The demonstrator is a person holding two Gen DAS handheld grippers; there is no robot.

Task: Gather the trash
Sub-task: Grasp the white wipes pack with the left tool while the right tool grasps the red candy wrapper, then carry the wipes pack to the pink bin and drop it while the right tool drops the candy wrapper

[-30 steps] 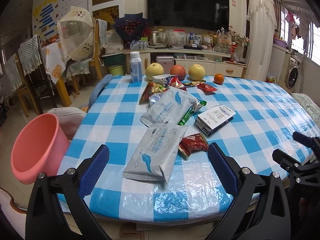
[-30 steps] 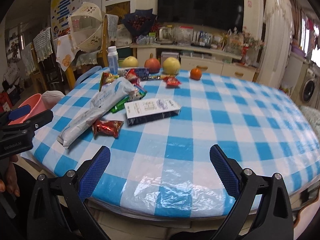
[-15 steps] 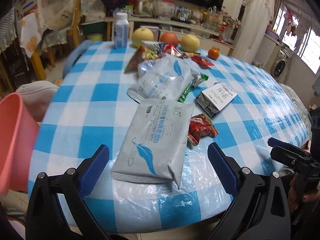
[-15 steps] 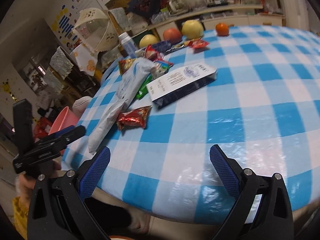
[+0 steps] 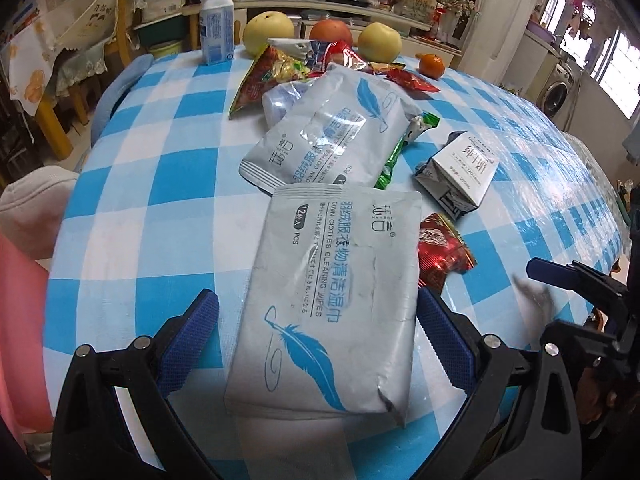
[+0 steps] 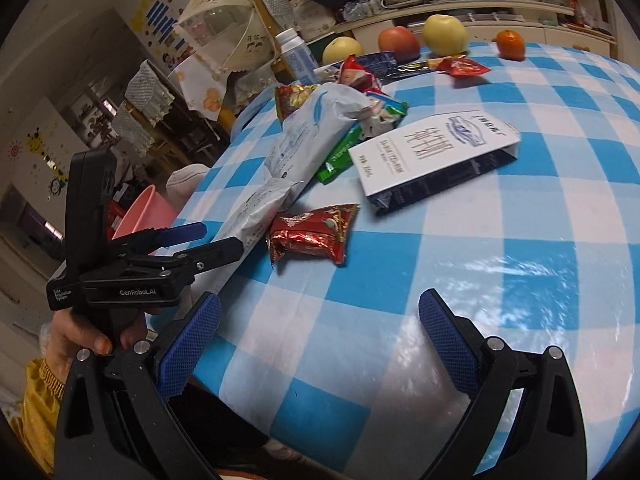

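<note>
A grey wipes packet [image 5: 332, 304] lies flat near the table's front edge, and my left gripper [image 5: 318, 340] stands open around its near half, one blue pad on each side. Behind it sit a second wipes packet [image 5: 332, 140], a red foil wrapper [image 5: 440, 252] and a white milk carton [image 5: 464, 172]. My right gripper [image 6: 320, 340] is open over bare cloth, with the red foil wrapper [image 6: 312, 232] and the milk carton [image 6: 432, 160] ahead of it. The left gripper [image 6: 200, 240] shows at the left of the right wrist view, beside the nearest wipes packet [image 6: 256, 208].
A pink bin [image 6: 144, 212] stands on the floor left of the table [image 5: 152, 208]. At the far edge are a white bottle [image 5: 216, 24], three large fruits, a small orange [image 5: 432, 66] and more snack wrappers [image 5: 272, 76]. Chairs crowd the left side.
My left gripper has come forward and down, so its open fingers now flank the nearest wipes packet. My right gripper has swung left and tilted toward the trash.
</note>
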